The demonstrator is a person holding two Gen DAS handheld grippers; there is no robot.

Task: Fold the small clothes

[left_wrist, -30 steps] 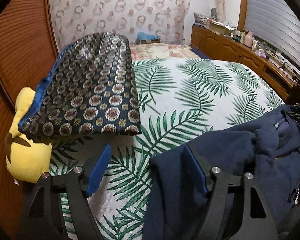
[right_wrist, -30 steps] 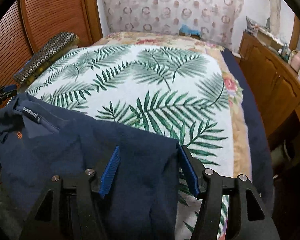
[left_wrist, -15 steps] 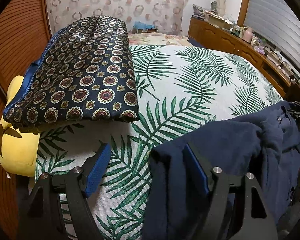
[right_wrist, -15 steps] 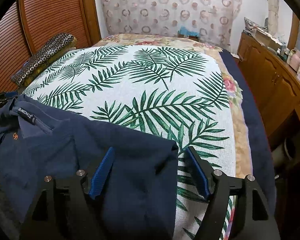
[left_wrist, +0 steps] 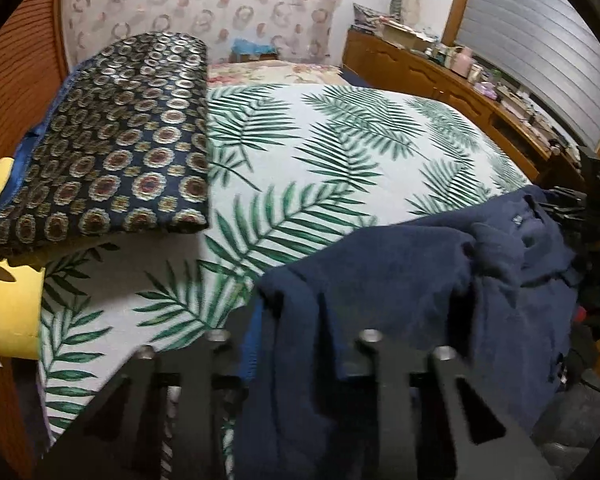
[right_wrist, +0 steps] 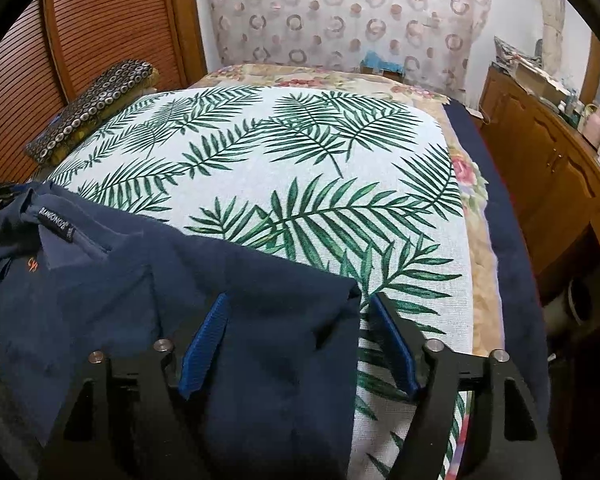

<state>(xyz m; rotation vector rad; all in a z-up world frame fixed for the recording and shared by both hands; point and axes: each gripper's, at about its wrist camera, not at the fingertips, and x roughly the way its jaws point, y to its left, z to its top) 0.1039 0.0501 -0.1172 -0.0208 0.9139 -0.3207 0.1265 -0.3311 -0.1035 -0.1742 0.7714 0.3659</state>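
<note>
As both close, the navy garment (right_wrist: 260,320) lies between each tool's jaws.

the bed (right_wrist: 260,184) carries a white spread with green palm leaves. on it lie 1 navy garment (right_wrist: 148,300), bunched at the near edge, and 1 folded dark patterned cloth (left_wrist: 112,152) on the left side.

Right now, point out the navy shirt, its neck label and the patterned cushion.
navy shirt (right_wrist: 260,280): right wrist view, flat body fabric.
neck label (right_wrist: 56,225): right wrist view, printed strip at the collar.
patterned cushion (left_wrist: 132,140): left wrist view, top face.
</note>
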